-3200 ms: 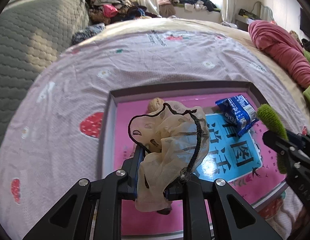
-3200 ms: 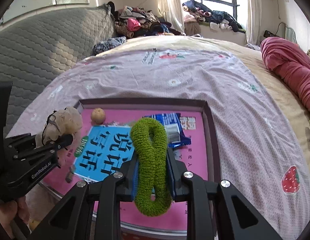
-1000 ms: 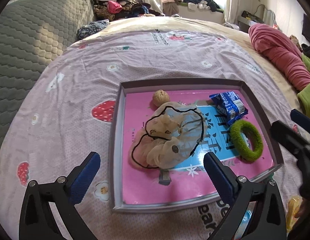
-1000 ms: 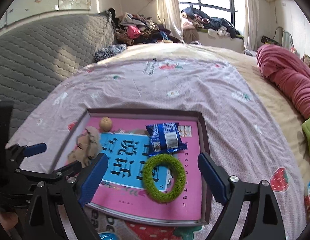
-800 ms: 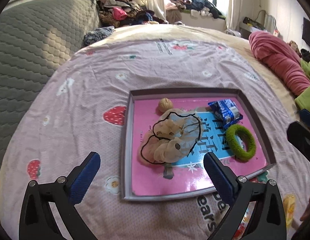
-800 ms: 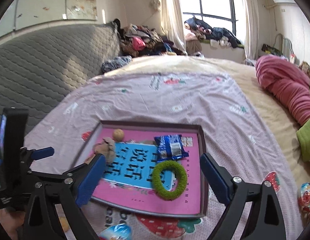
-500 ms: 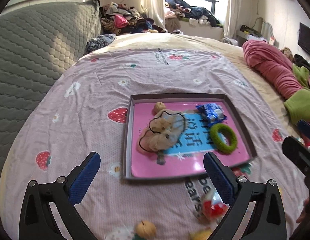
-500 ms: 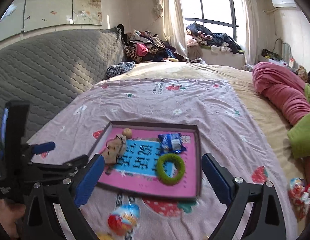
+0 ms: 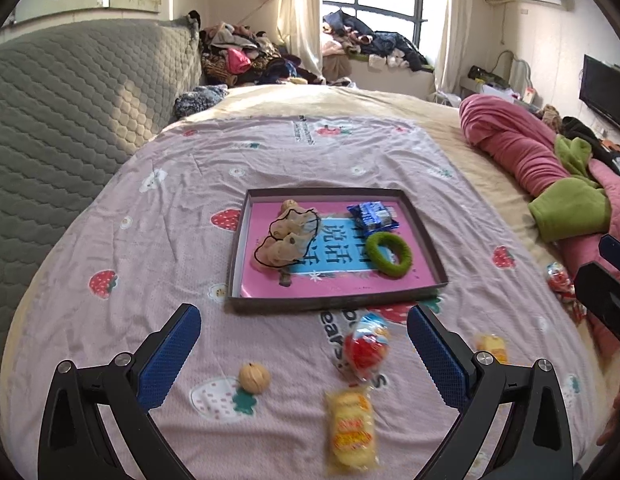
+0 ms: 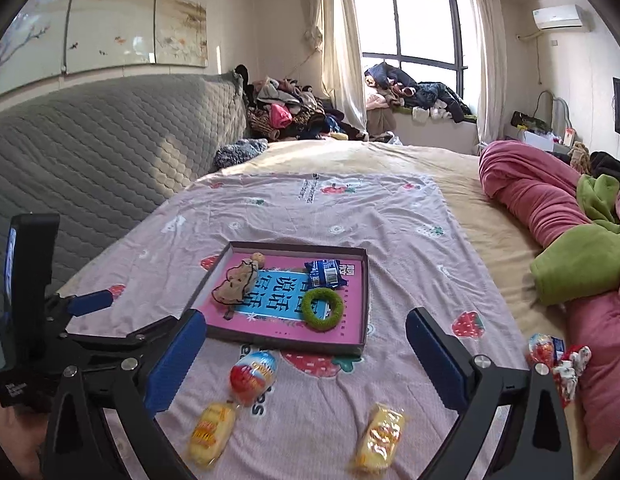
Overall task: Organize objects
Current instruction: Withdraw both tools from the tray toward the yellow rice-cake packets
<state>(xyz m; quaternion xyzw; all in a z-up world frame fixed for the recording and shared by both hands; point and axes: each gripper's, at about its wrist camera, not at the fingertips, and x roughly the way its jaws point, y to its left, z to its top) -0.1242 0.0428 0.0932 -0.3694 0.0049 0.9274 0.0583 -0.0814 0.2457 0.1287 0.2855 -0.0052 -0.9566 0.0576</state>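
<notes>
A pink-bottomed tray [image 9: 428, 248] [image 10: 366, 300] lies on the bed. In it are a beige hair net [image 9: 287, 240] [image 10: 235, 282], a walnut [image 9: 287, 205] [image 10: 257, 258], a blue snack packet [image 9: 372, 215] [image 10: 325, 274] and a green scrunchie [image 9: 389, 254] [image 10: 322, 310]. Nearer me on the sheet lie a red-blue egg toy [image 9: 366, 346] [image 10: 253, 372], a second walnut [image 9: 253, 377] and yellow snack packs [image 9: 352, 428] [image 10: 211, 432] [image 10: 384, 438]. My left gripper [image 9: 303, 356] is open and empty, above these loose items. My right gripper [image 10: 305, 364] is open and empty too.
A pink strawberry sheet [image 9: 181, 216] covers the bed. A grey quilted headboard [image 9: 69, 112] stands on the left. Pink and green bedding [image 10: 558, 240] is piled on the right, with more wrapped items [image 10: 558, 360] at its edge. Clothes lie heaped by the window [image 10: 410, 88].
Both grippers let go of the hair net and the scrunchie into the tray, opened wide and pulled back and up. Loose snacks, an egg toy and a walnut came into view.
</notes>
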